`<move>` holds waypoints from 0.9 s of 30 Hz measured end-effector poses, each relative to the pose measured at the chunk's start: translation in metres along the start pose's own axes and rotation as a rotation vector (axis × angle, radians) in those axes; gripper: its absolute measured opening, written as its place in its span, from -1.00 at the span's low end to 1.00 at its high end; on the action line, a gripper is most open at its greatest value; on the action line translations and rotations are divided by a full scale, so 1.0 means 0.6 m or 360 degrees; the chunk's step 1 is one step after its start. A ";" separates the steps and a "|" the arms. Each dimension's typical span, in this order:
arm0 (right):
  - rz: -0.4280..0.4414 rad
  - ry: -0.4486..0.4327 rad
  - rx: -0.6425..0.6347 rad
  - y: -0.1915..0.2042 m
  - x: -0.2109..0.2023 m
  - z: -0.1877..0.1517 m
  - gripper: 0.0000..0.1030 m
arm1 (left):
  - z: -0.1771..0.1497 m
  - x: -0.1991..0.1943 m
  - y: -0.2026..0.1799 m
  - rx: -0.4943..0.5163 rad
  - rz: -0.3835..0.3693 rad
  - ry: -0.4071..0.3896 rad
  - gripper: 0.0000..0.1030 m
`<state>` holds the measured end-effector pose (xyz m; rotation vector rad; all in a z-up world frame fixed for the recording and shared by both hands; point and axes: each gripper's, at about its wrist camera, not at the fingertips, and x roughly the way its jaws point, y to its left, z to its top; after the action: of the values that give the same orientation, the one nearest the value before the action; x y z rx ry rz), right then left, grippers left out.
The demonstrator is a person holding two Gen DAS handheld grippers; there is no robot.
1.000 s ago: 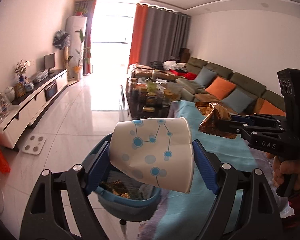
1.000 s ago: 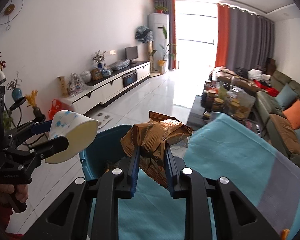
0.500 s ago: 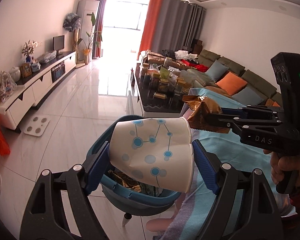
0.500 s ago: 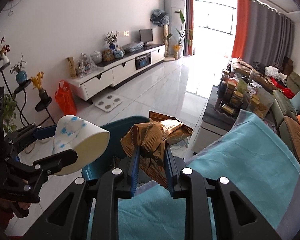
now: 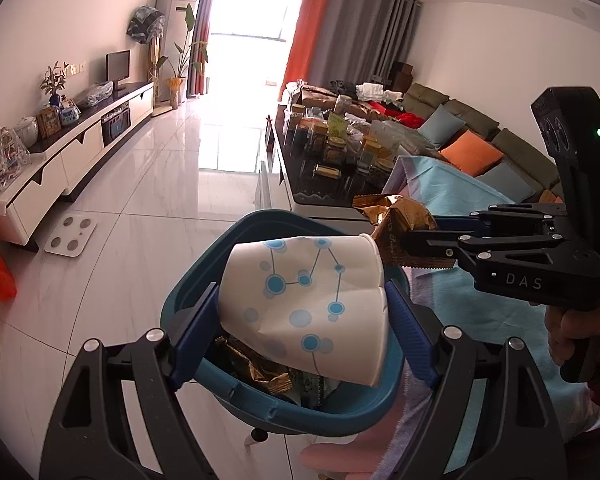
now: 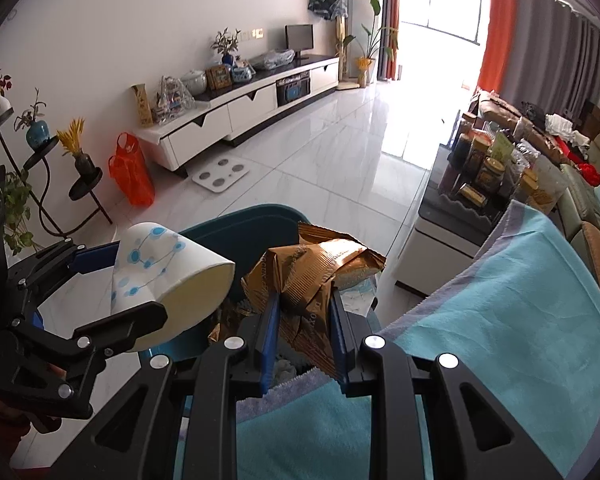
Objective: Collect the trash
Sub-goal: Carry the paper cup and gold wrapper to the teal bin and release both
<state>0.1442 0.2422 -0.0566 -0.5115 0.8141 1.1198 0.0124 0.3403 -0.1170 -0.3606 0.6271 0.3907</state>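
left gripper is clamped wide around a crumpled paper cup with blue dots, hanging right over the blue trash bin. right gripper is pinched narrow on a gold snack wrapper above the same bin, which already has wrappers inside.

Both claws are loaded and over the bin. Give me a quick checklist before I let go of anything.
1. Left claw gripping the paper cup: ok, pads press both sides.
2. Right claw gripping the brown wrapper: ok, pinched between the pads.
3. Cup over the blue bin: ok, the bin's opening lies below it.
4. Wrapper over the bin: cannot tell, it hangs near the rim beside the teal cloth.
5. Room in the bin: ok, trash only at the bottom.
6. Claws clear of each other: cannot tell, cup rim and wrapper look very close in the left wrist view.
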 end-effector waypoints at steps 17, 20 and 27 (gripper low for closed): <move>0.0132 0.0283 -0.0060 0.007 0.090 0.027 -0.51 | -0.011 0.112 0.021 -0.0148 -0.0072 0.0184 0.60; 0.0184 0.0317 -0.0049 0.009 0.098 0.029 -0.44 | -0.013 0.119 0.020 -0.0153 -0.0084 0.0173 0.73; 0.0197 0.0312 -0.0019 0.007 0.092 0.027 0.05 | -0.006 0.126 0.007 -0.0152 -0.0082 0.0143 0.87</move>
<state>0.1567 0.2878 -0.0899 -0.5937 1.0210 1.2014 0.0650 0.3608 -0.1678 -0.4868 0.6869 0.3573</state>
